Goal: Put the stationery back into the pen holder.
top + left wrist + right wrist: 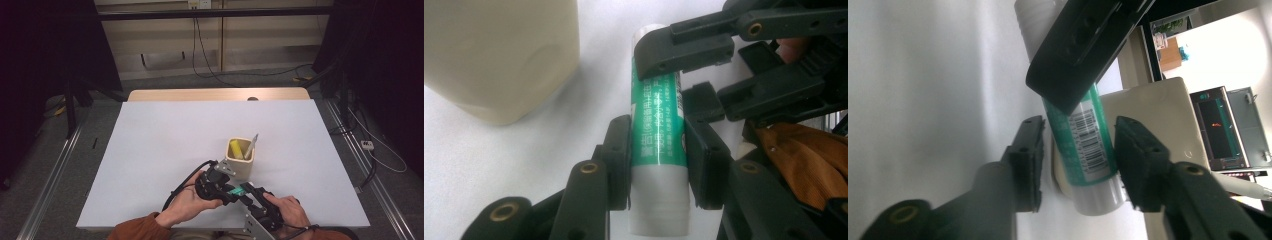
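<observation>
A green-and-white tube (658, 125) with a white cap lies level just above the white table (165, 150), in front of a cream cup (240, 162). My left gripper (656, 160) is shut on it, a pad pressed to each side of its green label. My right gripper (1079, 160) comes from the opposite end and straddles the same tube (1083, 145) near its barcode. Its right pad sits at the tube's edge, while a thin gap shows by the left pad. One left finger (1078, 55) crosses over the tube. In the high view both grippers meet at the tube (235, 190).
The cream cup (499, 55) stands right behind the tube and holds a yellow stick (235, 149) and a grey pen (252, 144). The table's near edge runs just under the hands. Cables trail over the floor around the table.
</observation>
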`<move>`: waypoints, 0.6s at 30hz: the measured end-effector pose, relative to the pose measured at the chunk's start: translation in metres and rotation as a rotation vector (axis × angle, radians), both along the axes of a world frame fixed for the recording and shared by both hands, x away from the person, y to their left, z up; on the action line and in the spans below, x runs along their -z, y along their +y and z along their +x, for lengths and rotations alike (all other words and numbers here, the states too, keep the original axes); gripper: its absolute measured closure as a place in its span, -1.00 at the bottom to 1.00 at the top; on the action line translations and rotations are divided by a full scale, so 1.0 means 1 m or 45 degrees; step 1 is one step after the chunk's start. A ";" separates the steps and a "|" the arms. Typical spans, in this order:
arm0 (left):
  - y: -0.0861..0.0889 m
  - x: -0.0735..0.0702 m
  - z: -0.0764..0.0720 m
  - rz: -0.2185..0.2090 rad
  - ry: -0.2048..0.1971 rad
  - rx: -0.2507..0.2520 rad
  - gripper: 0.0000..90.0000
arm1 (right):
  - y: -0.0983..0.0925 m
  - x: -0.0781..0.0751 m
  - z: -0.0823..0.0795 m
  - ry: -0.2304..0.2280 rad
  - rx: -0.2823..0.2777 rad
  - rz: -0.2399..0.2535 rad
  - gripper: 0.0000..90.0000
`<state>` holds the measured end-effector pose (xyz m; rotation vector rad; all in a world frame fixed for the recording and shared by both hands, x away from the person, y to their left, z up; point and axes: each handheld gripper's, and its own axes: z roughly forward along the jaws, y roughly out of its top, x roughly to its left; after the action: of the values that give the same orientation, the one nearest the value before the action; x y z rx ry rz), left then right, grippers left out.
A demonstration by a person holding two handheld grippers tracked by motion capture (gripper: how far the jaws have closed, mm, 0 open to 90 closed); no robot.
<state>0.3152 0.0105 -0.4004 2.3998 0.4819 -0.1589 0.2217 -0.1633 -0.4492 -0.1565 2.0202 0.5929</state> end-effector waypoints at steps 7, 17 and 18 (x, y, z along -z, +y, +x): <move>-0.002 0.001 0.000 0.007 0.002 -0.005 0.47 | -0.001 0.003 0.000 -0.018 -0.013 -0.050 0.43; 0.004 -0.001 0.002 -0.044 0.003 -0.051 0.36 | -0.004 0.001 0.002 0.070 -0.010 0.006 0.49; 0.006 -0.001 0.002 -0.049 0.000 -0.064 0.30 | -0.004 0.001 0.003 0.073 -0.001 0.008 0.49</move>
<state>0.3168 0.0160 -0.3997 2.3476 0.5342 -0.1444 0.2246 -0.1677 -0.4501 -0.1376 2.0736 0.6106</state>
